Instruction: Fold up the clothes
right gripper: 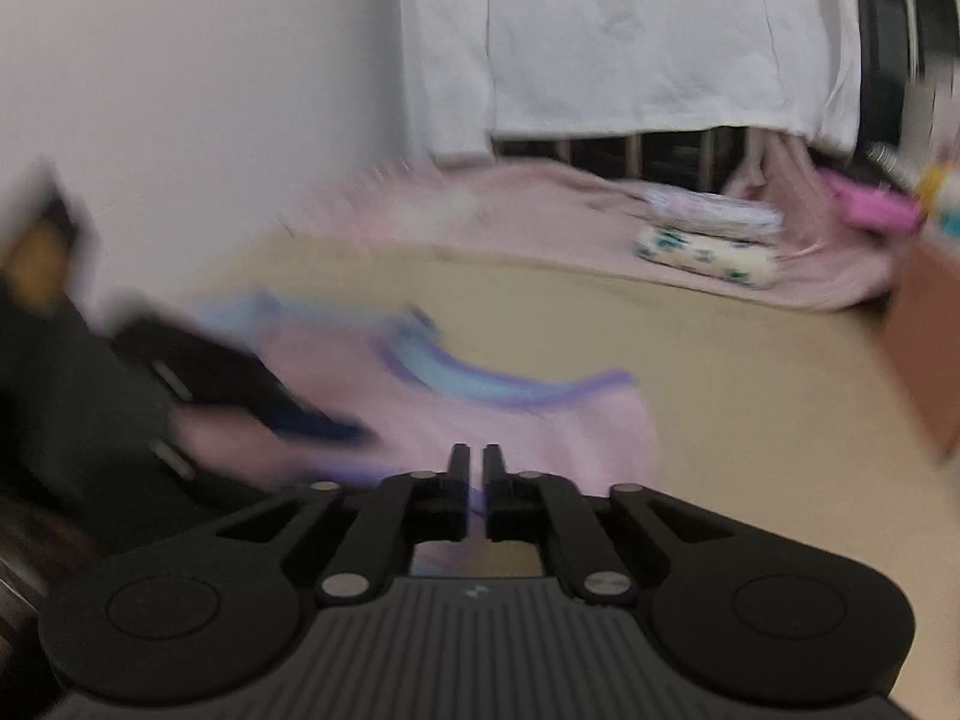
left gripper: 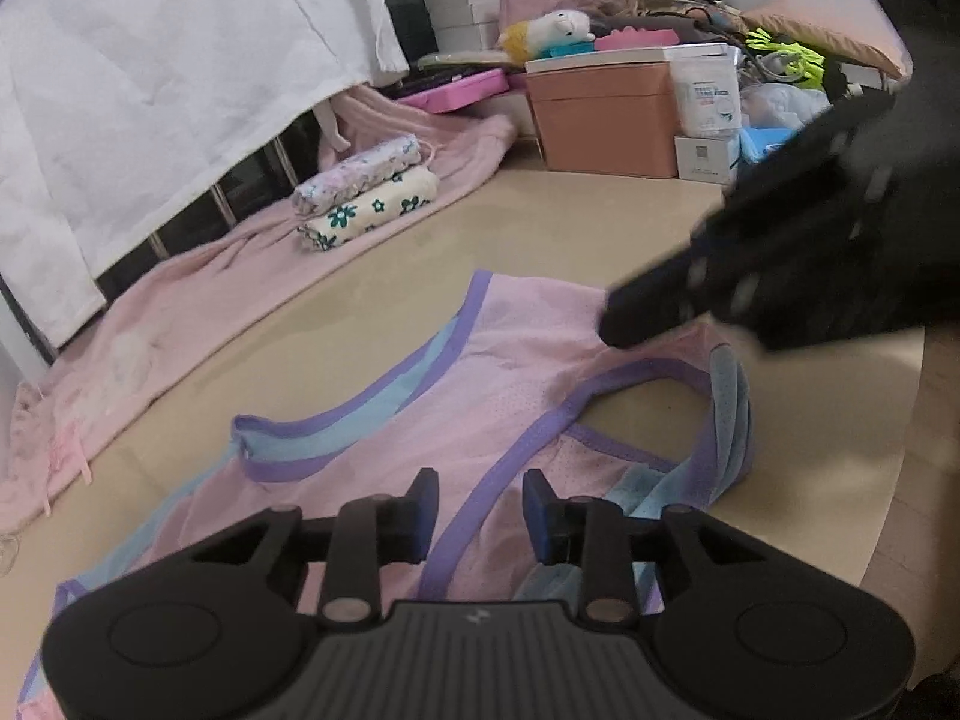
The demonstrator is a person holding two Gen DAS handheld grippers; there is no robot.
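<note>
A pink sleeveless mesh top [left gripper: 480,396] with purple and light-blue trim lies spread on the beige table [left gripper: 390,288]. My left gripper [left gripper: 478,489] is open just above its near part, over a purple strap. My right gripper [left gripper: 624,324] reaches in from the right with its tips at the top's far edge. In the blurred right wrist view the right gripper [right gripper: 476,456] has its fingers nearly together, with nothing visibly between them, over the top [right gripper: 540,420]. The left gripper [right gripper: 312,420] shows at the left there.
Two folded floral garments [left gripper: 366,192] are stacked on a pink blanket [left gripper: 180,330] along the table's far left. An orange box [left gripper: 606,114], white boxes, a plush toy [left gripper: 552,30] and clutter stand at the back. A white sheet [left gripper: 150,90] hangs over a rail.
</note>
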